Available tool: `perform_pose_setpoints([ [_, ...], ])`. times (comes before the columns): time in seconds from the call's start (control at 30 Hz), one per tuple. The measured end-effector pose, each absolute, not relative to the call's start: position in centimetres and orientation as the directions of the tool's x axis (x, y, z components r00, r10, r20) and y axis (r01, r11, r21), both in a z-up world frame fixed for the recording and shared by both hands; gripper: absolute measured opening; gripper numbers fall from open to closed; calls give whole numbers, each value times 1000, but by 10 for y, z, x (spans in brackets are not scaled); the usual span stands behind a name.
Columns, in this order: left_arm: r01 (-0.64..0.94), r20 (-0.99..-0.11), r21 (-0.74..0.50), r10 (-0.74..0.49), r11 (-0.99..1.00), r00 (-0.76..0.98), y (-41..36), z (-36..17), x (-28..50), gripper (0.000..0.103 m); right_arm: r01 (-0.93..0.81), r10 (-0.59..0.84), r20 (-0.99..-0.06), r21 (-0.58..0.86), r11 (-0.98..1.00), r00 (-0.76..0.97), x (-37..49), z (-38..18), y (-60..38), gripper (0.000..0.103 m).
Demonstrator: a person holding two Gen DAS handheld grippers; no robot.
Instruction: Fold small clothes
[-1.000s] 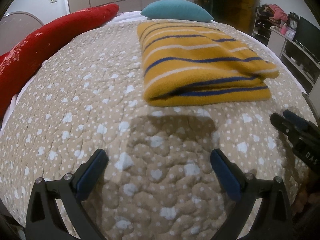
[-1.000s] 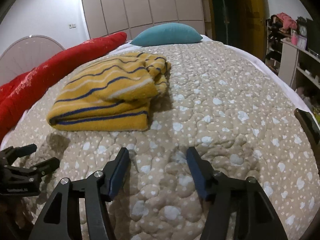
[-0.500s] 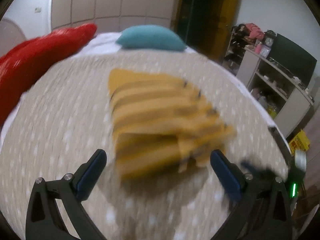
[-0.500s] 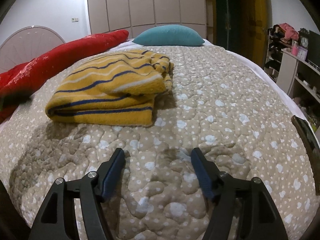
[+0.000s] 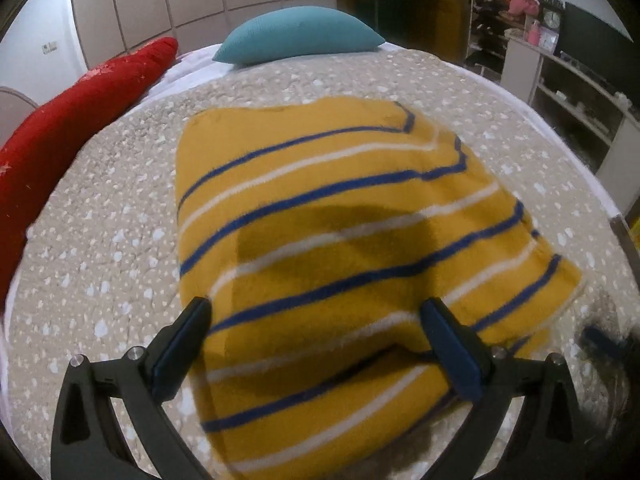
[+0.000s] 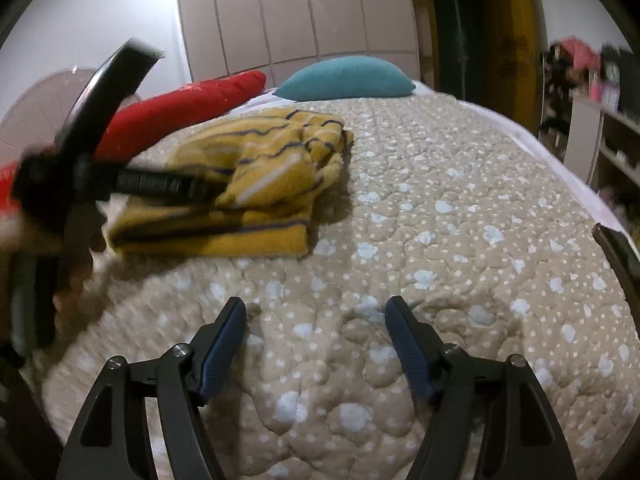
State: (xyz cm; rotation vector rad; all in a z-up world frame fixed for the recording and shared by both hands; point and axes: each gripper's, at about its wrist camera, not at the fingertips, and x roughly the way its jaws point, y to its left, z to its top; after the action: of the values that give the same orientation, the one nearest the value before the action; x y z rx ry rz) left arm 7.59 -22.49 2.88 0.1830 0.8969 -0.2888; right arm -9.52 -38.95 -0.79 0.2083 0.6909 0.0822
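Observation:
A folded yellow garment with blue and white stripes (image 5: 328, 232) lies on the beige dotted quilt (image 5: 100, 264). My left gripper (image 5: 320, 320) is open and hovers right over the garment's near edge, its jaws wide apart on either side of the cloth. In the right wrist view the garment (image 6: 256, 184) lies to the left and the left gripper (image 6: 80, 176) shows as a blurred black shape over it. My right gripper (image 6: 316, 320) is open and empty above bare quilt (image 6: 460, 240), apart from the garment.
A teal pillow (image 5: 296, 36) lies at the head of the bed and a long red cushion (image 5: 80, 108) along the left side. White shelves with clutter (image 5: 568, 80) stand to the right of the bed. A dark object (image 6: 616, 256) lies at the bed's right edge.
My left gripper has moved forward and up over the folded garment, which was well ahead of it before. My right gripper has stayed over the bare quilt, a little higher.

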Motion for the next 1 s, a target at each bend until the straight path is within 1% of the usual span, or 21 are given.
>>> perform_pose_setpoints([
  [0.03,322,-787,24,-181,946,590,-222,28,76,103,-12,176,-595,270,963,784,-92,3,-399,76],
  [0.1,312,-775,28,-177,950,607,-223,27,73,103,-3,186,-508,339,941,841,-81,36,-423,76],
  [0.13,308,-771,37,-169,951,614,-221,30,72,103,-12,198,-494,354,935,847,-70,48,-429,76],
  [0.23,287,-760,58,-144,956,633,-226,31,68,103,-82,337,-521,452,888,784,-6,59,-444,76],
  [0.33,289,-753,54,-151,956,640,-224,30,65,103,-36,275,-587,386,922,761,52,49,-442,75],
  [0.37,291,-750,50,-157,955,642,-223,30,65,103,-42,290,-601,391,919,745,68,45,-440,69],
  [0.4,293,-748,48,-159,955,644,-224,30,64,103,-67,345,-603,434,899,719,85,38,-438,53],
  [0.43,293,-745,47,-162,955,647,-222,29,62,103,-90,394,-604,470,878,692,99,33,-435,40],
  [0.47,294,-739,45,-166,955,652,-221,29,60,103,-108,421,-613,481,870,669,108,28,-433,15],
  [0.5,294,-733,46,-168,955,659,-220,28,58,103,-101,382,-642,430,897,664,117,23,-429,8],
  [0.53,293,-725,47,-169,955,668,-220,27,56,103,-56,289,-672,346,937,682,121,19,-429,8],
  [0.6,290,-712,49,-170,956,681,-221,26,53,103,116,52,-721,181,977,692,129,1,-447,9],
  [0.63,288,-707,51,-169,956,687,-222,26,52,103,165,56,-735,225,960,675,132,-8,-462,7],
  [0.67,286,-702,51,-169,957,692,-222,25,50,103,188,153,-714,374,908,683,130,-16,-485,4],
  [0.7,283,-698,51,-168,958,696,-222,25,49,103,197,204,-669,472,859,715,123,-16,-502,6],
  [0.73,281,-695,52,-167,958,699,-222,24,49,103,210,193,-628,508,835,754,113,-11,-513,10],
  [0.77,278,-691,54,-165,959,703,-223,24,48,103,185,200,-586,530,828,785,104,-6,-515,13],
  [0.83,276,-687,55,-164,960,708,-224,24,46,103,82,272,-520,559,825,810,95,4,-505,13],
  [0.9,275,-685,56,-163,960,710,-224,24,45,103,-38,353,-484,547,836,801,91,13,-481,13],
  [0.97,275,-686,57,-162,960,710,-225,24,45,103,-151,433,-477,521,840,765,93,18,-451,14],
  [1.0,276,-686,57,-163,960,709,-226,24,44,103,-212,474,-503,490,845,723,98,16,-432,20],
])
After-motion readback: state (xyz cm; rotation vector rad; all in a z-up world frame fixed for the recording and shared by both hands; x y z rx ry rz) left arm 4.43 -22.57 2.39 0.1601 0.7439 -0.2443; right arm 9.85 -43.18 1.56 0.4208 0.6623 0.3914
